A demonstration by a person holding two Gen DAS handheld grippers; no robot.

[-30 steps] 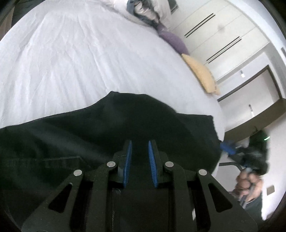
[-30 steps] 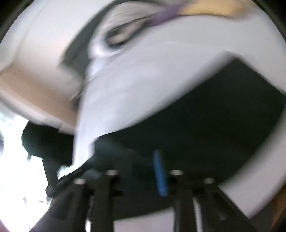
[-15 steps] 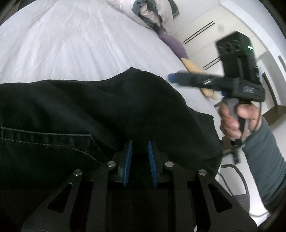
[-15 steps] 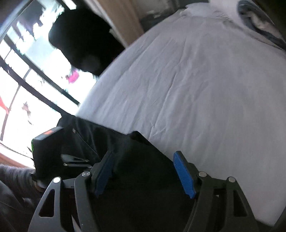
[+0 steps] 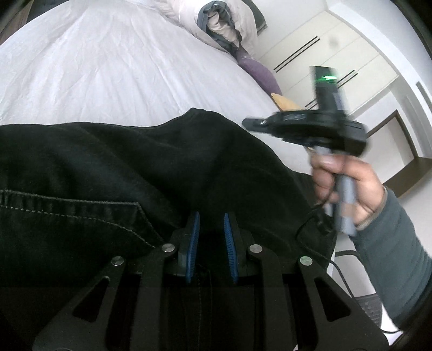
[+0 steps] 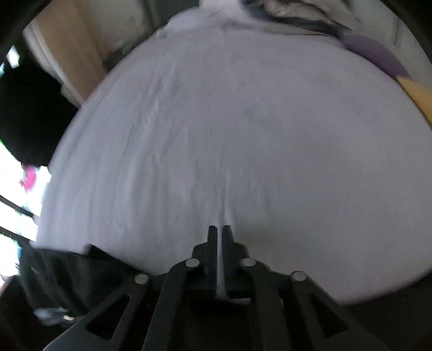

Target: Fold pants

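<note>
The black pants (image 5: 135,172) lie on the white bed sheet (image 5: 108,75), with a stitched pocket at the left. My left gripper (image 5: 211,224) rests low over the pants near the bed's front edge, its blue pads a narrow gap apart with dark cloth between them. My right gripper (image 5: 251,124) shows in the left wrist view, held in a hand above the pants' right part. In the right wrist view that gripper (image 6: 219,235) is shut with nothing in it, above bare sheet (image 6: 243,135). A bit of the pants (image 6: 70,267) shows at lower left.
Rolled bedding (image 5: 221,24), a purple pillow (image 5: 259,75) and a yellow cushion (image 5: 286,104) lie at the far side of the bed. White wardrobe doors (image 5: 337,54) stand behind. A cable (image 5: 340,259) hangs by the bed's right edge.
My right gripper has closed from wide open and lifted off the pants, now pointing over bare sheet. My left gripper has stayed on the pants.
</note>
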